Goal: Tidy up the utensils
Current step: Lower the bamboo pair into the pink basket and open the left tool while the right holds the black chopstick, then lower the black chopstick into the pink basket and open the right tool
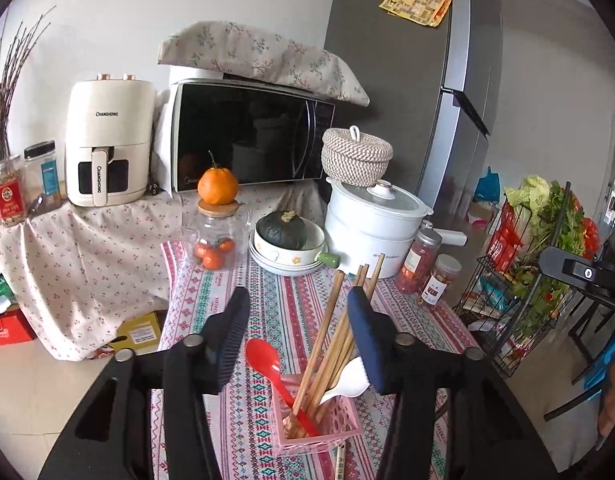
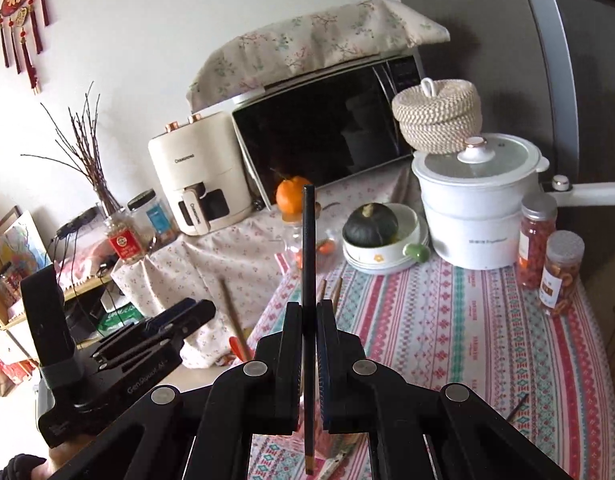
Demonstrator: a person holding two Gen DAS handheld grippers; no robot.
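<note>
A pink lattice utensil basket [image 1: 339,424] stands on the patterned tablecloth. It holds several wooden chopsticks [image 1: 327,328], a red spoon [image 1: 267,360] and a white spoon [image 1: 347,378]. My left gripper [image 1: 297,304] is open, its fingers on either side of the chopsticks above the basket, touching nothing. My right gripper [image 2: 308,310] is shut on a black chopstick [image 2: 308,248], held upright above the table. The left gripper also shows in the right wrist view [image 2: 175,320], at the left. Another black chopstick [image 2: 517,406] lies on the cloth at the right.
At the back stand a white electric pot [image 1: 371,232], a bowl with a dark squash [image 1: 285,240], a glass jar with oranges [image 1: 217,236], two snack jars [image 1: 427,272], a microwave [image 1: 247,136] and an air fryer [image 1: 107,144]. A wire vegetable rack [image 1: 539,264] stands right of the table.
</note>
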